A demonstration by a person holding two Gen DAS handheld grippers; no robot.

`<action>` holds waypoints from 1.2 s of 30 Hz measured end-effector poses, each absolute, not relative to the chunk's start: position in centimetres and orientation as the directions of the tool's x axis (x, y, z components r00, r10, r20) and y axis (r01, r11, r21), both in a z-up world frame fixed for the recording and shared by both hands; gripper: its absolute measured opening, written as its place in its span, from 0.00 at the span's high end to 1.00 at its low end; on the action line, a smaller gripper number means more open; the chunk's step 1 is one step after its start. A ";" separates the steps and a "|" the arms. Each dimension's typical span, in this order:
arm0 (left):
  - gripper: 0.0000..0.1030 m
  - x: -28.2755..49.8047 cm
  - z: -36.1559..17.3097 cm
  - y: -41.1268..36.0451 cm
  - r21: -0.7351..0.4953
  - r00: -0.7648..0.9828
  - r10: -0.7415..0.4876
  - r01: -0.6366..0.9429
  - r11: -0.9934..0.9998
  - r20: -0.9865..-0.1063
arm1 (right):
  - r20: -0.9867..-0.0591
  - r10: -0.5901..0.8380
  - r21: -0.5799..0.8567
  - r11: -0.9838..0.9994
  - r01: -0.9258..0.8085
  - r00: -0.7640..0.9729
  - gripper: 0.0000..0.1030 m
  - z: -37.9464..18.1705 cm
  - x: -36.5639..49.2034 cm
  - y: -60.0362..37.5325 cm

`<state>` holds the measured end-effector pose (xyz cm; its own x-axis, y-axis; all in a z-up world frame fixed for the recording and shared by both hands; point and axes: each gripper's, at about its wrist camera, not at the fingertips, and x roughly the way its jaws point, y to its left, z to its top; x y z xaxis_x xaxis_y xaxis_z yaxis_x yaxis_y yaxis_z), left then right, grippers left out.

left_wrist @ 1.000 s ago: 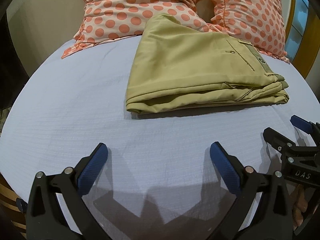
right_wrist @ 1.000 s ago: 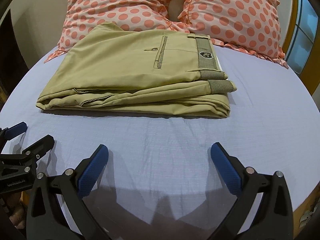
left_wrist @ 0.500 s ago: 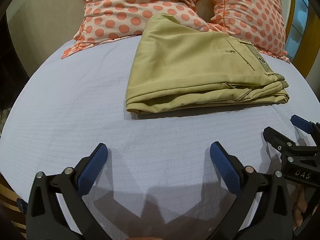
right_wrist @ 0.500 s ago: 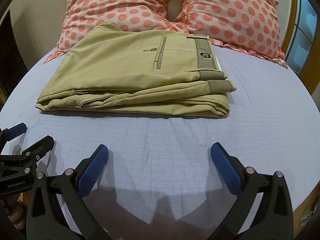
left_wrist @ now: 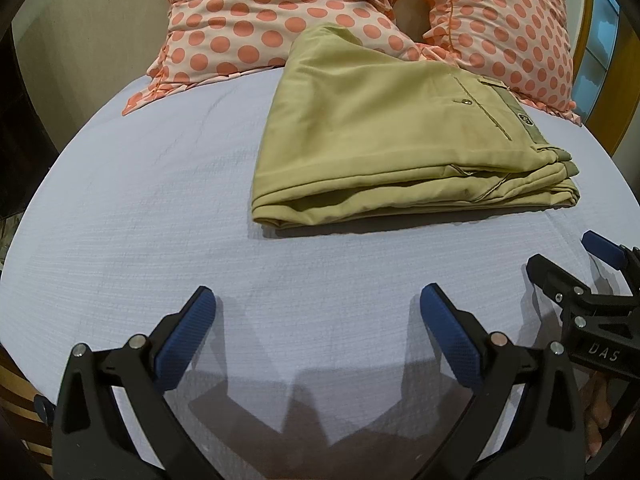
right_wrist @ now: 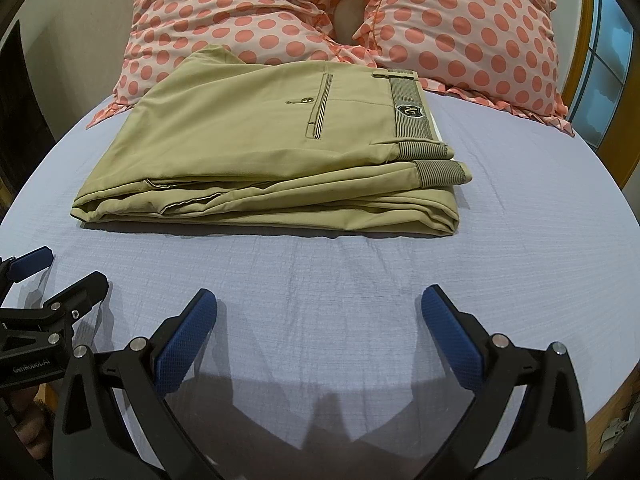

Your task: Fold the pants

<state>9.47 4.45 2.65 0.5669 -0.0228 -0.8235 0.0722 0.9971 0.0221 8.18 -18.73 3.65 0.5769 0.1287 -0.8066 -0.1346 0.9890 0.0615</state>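
The khaki cotton pants (right_wrist: 280, 160) lay folded into a thick, layered rectangle on the pale lavender bedsheet (right_wrist: 320, 280), toward the head of the bed. Their top layer showed a buttoned back welt pocket (right_wrist: 318, 108) and a striped waistband with a dark shield-shaped badge (right_wrist: 408, 111), the waistband end pointing to the right in the right wrist view. The stacked folds faced the cameras, with the lower layers sticking out slightly past the upper ones at the waistband side. The far edge of the pants touched, and partly overlapped, the two ruffled pillows with coral polka dots (right_wrist: 460, 28) that leaned at the headboard end.

In the left wrist view the same pants (left_wrist: 392, 136) sat right of centre, with open sheet (left_wrist: 140, 200) to their left.

Both tools were on the near side of the bed, well apart from the pants. The left gripper (left_wrist: 318, 312) had its blue-padded fingers (left_wrist: 188, 336) spread wide, with nothing between them but bare sheet. The right gripper (right_wrist: 320, 312) was equally wide apart and held nothing either. Each tool appeared at the edge of the other's camera: the right one at the lower right of the left wrist view, the left one at the lower left of the right wrist view, side by side above the sheet. A wooden-framed window (right_wrist: 600, 72) stood to the right of the pillows.
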 end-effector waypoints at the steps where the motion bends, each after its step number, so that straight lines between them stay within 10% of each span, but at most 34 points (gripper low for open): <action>1: 0.02 9.5 2.7 4.4 0.022 0.567 -0.023 0.072 0.997 -0.823 | -0.807 0.129 0.062 0.989 -0.134 0.577 0.01 3.7 8.2 -18.7; 36: 0.02 9.7 2.8 4.3 0.022 0.559 -0.021 0.070 0.997 -0.829 | -0.807 0.130 0.061 0.989 -0.137 0.577 0.01 3.7 8.2 -18.7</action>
<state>9.70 4.32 2.76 0.5589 -0.0205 -0.8290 0.0696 0.9973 0.0222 8.25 -18.74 3.71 0.5766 0.1300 -0.8066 -0.1371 0.9887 0.0614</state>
